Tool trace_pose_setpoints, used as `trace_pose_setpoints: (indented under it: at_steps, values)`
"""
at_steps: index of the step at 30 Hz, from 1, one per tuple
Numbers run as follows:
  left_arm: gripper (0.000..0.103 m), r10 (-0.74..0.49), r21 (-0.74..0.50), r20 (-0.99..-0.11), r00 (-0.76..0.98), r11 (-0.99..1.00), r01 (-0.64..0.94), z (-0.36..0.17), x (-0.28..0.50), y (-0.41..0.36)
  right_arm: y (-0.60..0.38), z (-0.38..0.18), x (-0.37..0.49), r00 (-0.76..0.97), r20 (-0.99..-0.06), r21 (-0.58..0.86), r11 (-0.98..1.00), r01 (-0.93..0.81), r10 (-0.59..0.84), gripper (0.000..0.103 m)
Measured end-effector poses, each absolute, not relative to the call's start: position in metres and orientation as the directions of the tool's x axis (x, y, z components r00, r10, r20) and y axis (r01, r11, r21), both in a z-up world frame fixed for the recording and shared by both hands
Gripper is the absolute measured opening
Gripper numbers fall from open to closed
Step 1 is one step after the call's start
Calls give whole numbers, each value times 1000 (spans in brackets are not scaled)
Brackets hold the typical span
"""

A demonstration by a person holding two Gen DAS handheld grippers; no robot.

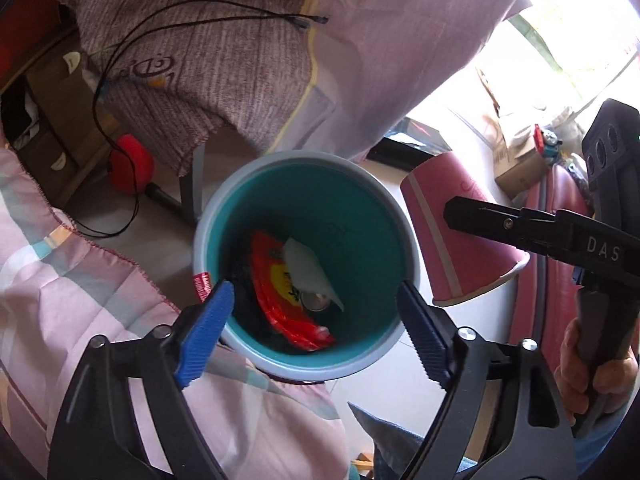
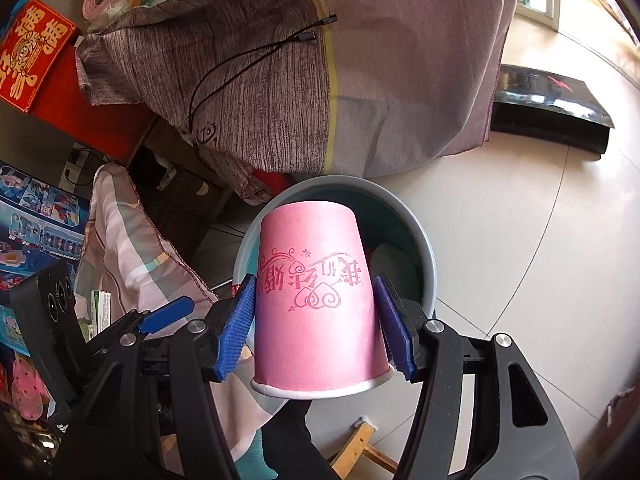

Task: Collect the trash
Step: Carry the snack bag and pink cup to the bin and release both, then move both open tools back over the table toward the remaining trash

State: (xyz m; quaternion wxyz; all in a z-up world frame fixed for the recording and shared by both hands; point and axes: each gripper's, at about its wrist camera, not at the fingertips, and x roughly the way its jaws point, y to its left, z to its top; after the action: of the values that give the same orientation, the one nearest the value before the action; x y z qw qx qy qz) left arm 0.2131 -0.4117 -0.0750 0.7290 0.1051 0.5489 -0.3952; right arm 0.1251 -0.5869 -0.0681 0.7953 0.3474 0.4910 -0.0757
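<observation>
A grey bin with a teal inside [image 1: 360,216] stands on the floor; a red wrapper [image 1: 276,292] and white paper [image 1: 308,268] lie in it. My left gripper [image 1: 316,332] is open and empty, its blue pads above the bin's near rim. My right gripper [image 2: 316,320] is shut on a pink paper cup [image 2: 316,300], held upside down just over the bin [image 2: 420,248]. In the left wrist view the cup [image 1: 452,236] hangs at the bin's right side, held by the right gripper [image 1: 476,216].
A purple-grey cloth [image 1: 248,60] with a black cable [image 1: 120,60] drapes behind the bin. A pink checked quilt [image 1: 64,280] lies at the left. A black flat box [image 2: 552,108] lies on the tiled floor [image 2: 520,240] at the right.
</observation>
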Motion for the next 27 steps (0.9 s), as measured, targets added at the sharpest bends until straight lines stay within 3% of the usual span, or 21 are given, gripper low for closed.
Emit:
trace_pose_setpoints:
  at_steps: [8,11,16,27]
  values:
    - [91,-451,-268,-886,113,694,668,-70,214,-389,-574,-76,140,481,-838,487,748,450,256,60]
    - [92,-443,-255,-888,123,697,670,-70,212,-385,-570,-78,142,471,-843,483,749,453,258,70]
    - [92,-433,-249,-893,122,701,668,-71,208,-376,-565,-78,142,450,-855,470,752,463,257,79]
    - [95,-440,-253,-886,149,726,639,-61,198,-344,-542,-77,142,399,-883,430,770,472,248,85]
